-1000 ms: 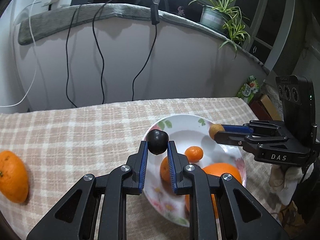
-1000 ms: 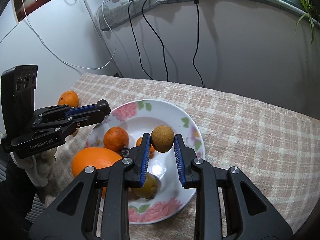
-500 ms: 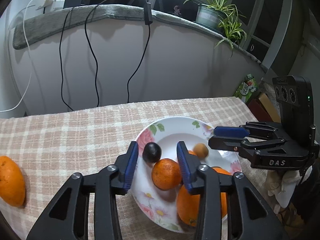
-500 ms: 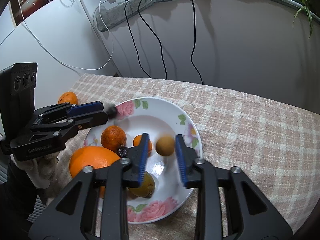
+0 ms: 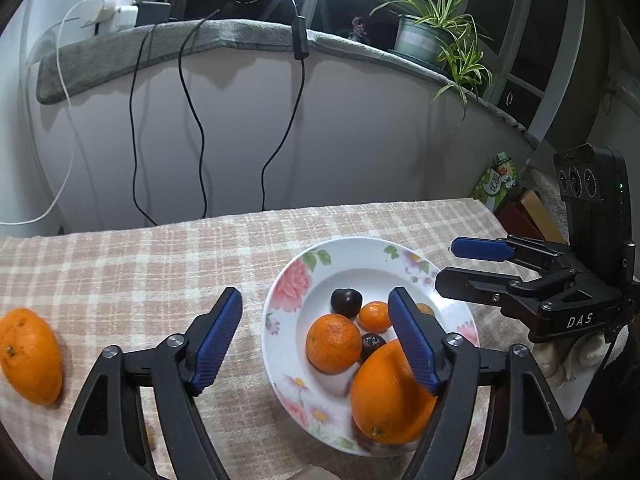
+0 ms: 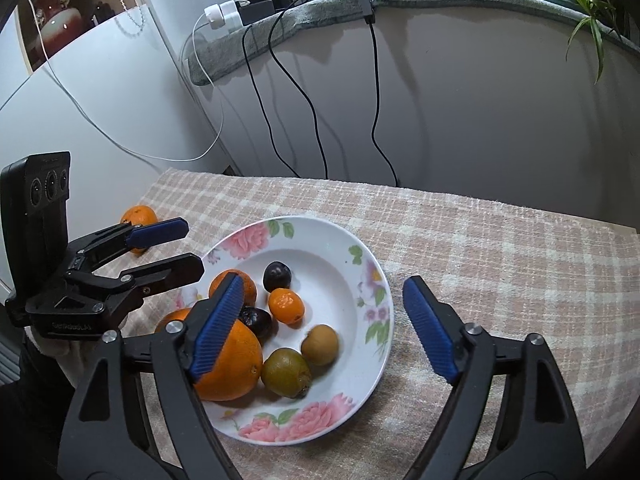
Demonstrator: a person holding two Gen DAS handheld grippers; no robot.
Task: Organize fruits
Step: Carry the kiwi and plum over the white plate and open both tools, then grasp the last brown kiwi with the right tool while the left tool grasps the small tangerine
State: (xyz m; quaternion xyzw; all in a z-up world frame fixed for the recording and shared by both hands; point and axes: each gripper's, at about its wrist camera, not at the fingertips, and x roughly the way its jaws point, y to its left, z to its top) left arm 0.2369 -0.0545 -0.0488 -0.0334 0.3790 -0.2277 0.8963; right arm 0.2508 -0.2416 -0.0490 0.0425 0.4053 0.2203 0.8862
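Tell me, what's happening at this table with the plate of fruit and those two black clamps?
A person is sorting fruit with two hand-held grippers. The left gripper and right gripper hang over the flowered plate, their jaws opening with nothing between them. On the plate lie a dark plum, oranges, a small tangerine and two brownish-green fruits. One orange remains out on the checked tablecloth.

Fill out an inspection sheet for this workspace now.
Surface: checked cloth over the table.
Job's things: floral plate holds a big orange, smaller oranges, two dark plums, two brown-green fruits; one orange lies off the plate on the cloth.
Clutter: nothing seen.
Grippers: left gripper and right gripper, jaws opening, nothing between them.
Cables: black cables and a white one hang down the wall.
Surroundings: plant on the ledge, chargers.
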